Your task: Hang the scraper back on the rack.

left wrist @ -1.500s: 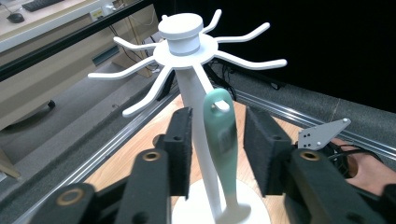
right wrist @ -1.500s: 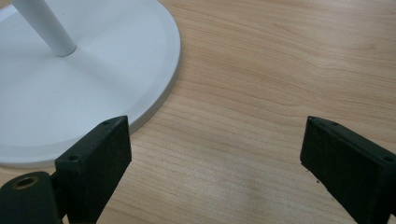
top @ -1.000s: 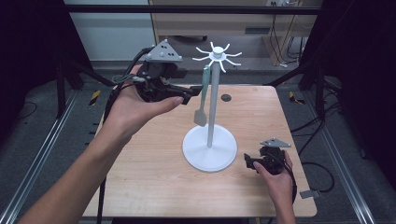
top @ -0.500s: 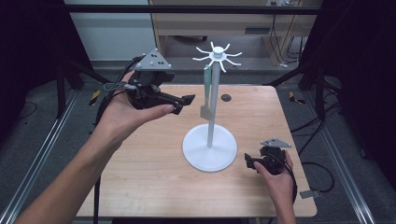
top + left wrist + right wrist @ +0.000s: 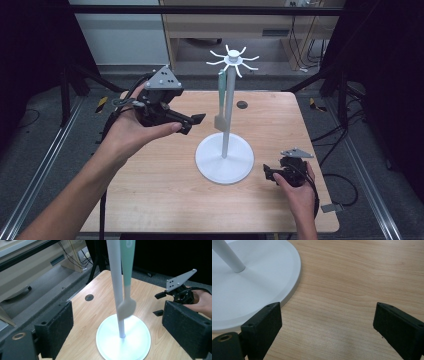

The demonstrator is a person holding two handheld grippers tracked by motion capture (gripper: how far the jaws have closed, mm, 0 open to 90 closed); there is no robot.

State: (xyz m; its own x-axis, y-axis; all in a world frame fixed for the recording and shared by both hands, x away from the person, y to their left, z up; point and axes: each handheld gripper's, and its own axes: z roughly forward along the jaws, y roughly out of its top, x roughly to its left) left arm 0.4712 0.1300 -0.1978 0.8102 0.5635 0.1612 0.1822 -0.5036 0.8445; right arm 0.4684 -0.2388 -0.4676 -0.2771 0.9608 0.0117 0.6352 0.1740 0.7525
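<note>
My white stand has a white round base, a white pole and white hooks fanned at its top. Beside the pole hangs a spatula with a pale green handle and a greyish-beige blade. Under the stand, the table is light wood with fine wavy grain and one dark round hole behind the base. My left gripper and right gripper are black, each topped by a grey plate.
</note>
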